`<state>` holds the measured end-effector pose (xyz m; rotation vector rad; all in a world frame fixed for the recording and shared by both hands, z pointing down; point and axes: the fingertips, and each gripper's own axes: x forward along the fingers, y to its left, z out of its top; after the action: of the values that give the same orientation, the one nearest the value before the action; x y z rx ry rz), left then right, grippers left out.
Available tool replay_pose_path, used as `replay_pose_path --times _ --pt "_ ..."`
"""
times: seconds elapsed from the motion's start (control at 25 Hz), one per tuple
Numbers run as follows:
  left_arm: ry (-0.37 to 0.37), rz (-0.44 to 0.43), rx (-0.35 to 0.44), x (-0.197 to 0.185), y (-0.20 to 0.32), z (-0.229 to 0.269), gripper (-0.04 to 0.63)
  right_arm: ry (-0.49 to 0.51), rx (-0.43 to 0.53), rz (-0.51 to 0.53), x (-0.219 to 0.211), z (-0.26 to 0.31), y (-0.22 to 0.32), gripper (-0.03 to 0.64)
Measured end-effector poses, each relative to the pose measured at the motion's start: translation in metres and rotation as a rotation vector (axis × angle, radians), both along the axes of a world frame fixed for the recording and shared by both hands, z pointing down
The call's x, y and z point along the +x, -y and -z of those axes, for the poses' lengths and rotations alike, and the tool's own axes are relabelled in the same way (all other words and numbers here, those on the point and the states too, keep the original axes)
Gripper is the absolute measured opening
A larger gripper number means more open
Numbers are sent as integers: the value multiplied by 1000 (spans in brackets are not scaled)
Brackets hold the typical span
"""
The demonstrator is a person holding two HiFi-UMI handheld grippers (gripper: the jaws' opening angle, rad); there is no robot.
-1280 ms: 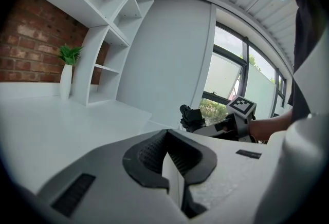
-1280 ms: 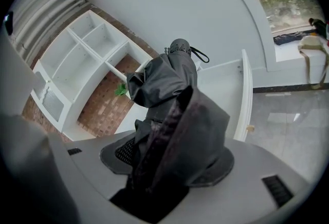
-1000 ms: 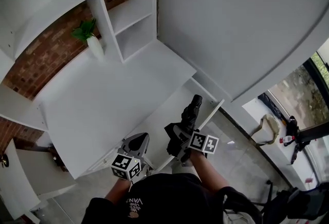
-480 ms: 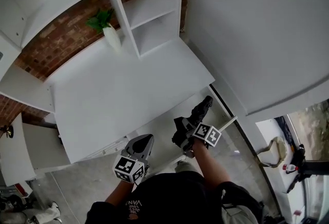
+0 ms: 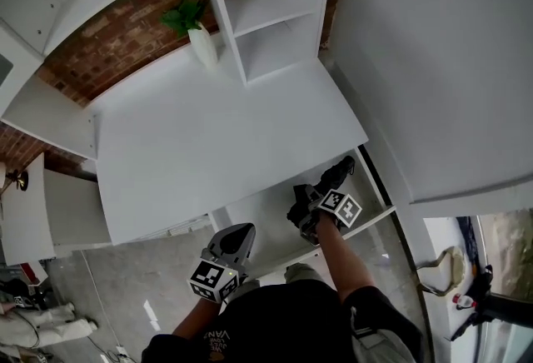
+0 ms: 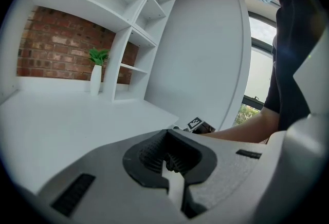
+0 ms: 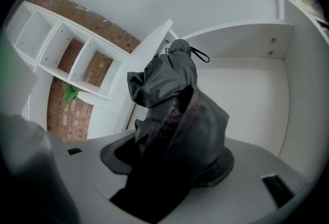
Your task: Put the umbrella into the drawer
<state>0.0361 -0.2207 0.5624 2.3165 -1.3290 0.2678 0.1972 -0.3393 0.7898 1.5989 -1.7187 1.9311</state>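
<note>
A folded black umbrella [image 5: 336, 174] hangs over the open white drawer [image 5: 260, 216] under the desk's right end. My right gripper [image 5: 320, 193] is shut on it. In the right gripper view the umbrella [image 7: 165, 80] sticks out past the jaws, its strap end toward the drawer's back wall [image 7: 241, 40]. The right gripper [image 7: 172, 159] tilts down into the drawer. My left gripper [image 5: 236, 231] sits in front of the desk edge, left of the drawer, and touches nothing. In its own view the left gripper [image 6: 172, 165] has its pads together with nothing between them.
The white desk top [image 5: 216, 136] spreads beyond the drawer. A green plant in a white vase [image 5: 202, 41] stands at its back, next to an open shelf unit [image 5: 279, 12]. A brick wall lies behind, a plain white wall [image 5: 433, 62] to the right, grey floor below.
My right gripper has come down toward the drawer with the umbrella. The left gripper shifted a little along the desk front. The head view has swung, so the desk sits more central.
</note>
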Motion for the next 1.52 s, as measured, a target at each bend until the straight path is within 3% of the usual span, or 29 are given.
replay_pose_path --times 0.32,0.76,1.08,1.52 --pt "18 52 -39 -5 -5 -10 6 -54 -30 31 3 -32 27 258" --pt "32 27 -71 0 2 -19 6 -64 -43 37 5 -54 48 271" --pt "28 -7 -73 0 8 -20 6 -45 -8 24 2 -46 48 304" --pt "22 -76 -47 -5 8 -12 6 -140 51 24 14 -15 35 304"
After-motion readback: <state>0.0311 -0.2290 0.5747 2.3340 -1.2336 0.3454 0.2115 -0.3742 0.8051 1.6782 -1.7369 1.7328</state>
